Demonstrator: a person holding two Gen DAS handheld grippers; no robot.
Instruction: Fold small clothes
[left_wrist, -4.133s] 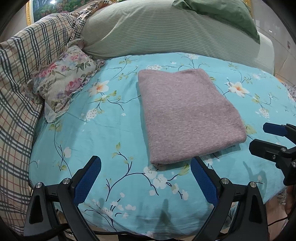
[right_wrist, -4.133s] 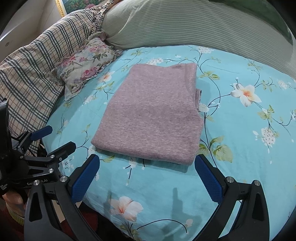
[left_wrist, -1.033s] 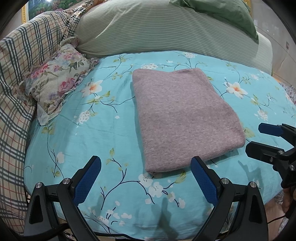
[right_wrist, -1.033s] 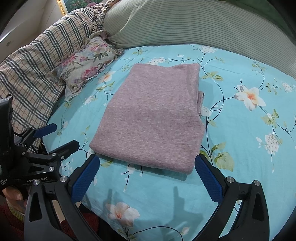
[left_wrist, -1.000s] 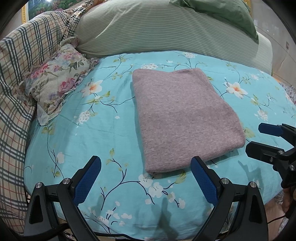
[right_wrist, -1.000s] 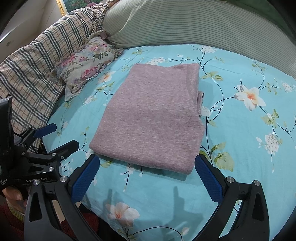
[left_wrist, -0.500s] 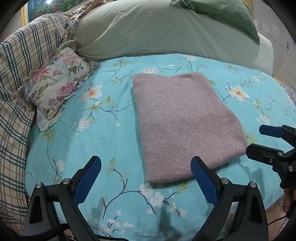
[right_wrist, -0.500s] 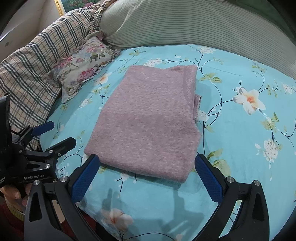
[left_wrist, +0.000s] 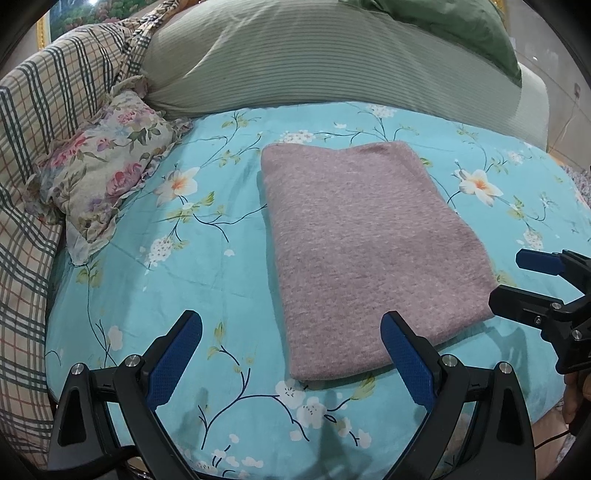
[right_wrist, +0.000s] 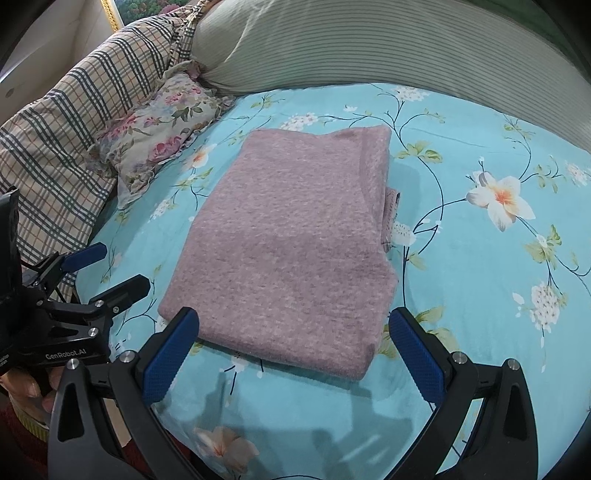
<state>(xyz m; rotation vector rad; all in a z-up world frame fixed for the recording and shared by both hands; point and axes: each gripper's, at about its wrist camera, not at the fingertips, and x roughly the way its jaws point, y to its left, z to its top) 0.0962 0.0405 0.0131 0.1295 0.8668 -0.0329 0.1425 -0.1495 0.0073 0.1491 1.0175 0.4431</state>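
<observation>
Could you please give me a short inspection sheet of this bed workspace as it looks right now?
Surface: bed with turquoise floral sheet, mostly smooth.
Job's things: mauve knit garment lies folded into a rectangle in the middle of the sheet; a small flap of it pokes out on the right edge.
Clutter: floral cushion to the left of the garment, apart from it.
Grippers: left gripper and right gripper both open, empty, near the garment's near edge.
Cables: a thin dark cable near the lower right of the left view.
Surroundings: plaid blanket, striped green pillow, framed picture.
</observation>
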